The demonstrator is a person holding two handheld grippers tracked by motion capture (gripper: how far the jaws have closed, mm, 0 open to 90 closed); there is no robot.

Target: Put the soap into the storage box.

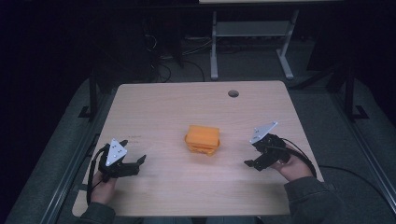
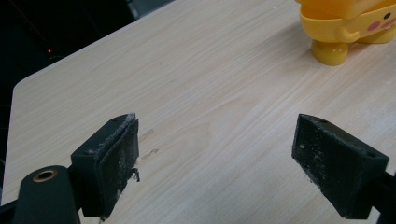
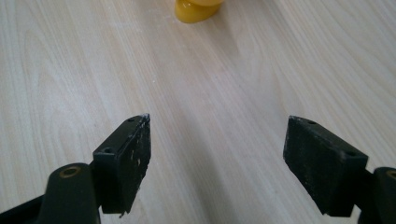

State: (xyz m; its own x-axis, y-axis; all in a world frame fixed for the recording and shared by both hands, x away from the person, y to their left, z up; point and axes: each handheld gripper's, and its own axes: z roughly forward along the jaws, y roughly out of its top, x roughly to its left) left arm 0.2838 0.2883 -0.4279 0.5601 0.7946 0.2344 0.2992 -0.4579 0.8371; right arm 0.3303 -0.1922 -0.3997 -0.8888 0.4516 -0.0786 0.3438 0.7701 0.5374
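Note:
A yellow-orange plastic toy with a boxy top stands in the middle of the wooden table. In the left gripper view the toy shows a round foot and a pink spot at the upper right. My left gripper rests low at the table's front left, open and holding nothing, and its jaws frame bare wood. My right gripper is at the front right, also open and holding nothing. One foot of the toy lies ahead of it, a good distance off.
A round cable hole sits near the table's far edge. Beyond the table stands a white desk frame on a dark floor with cables. A black cable trails from the right gripper off the table's right side.

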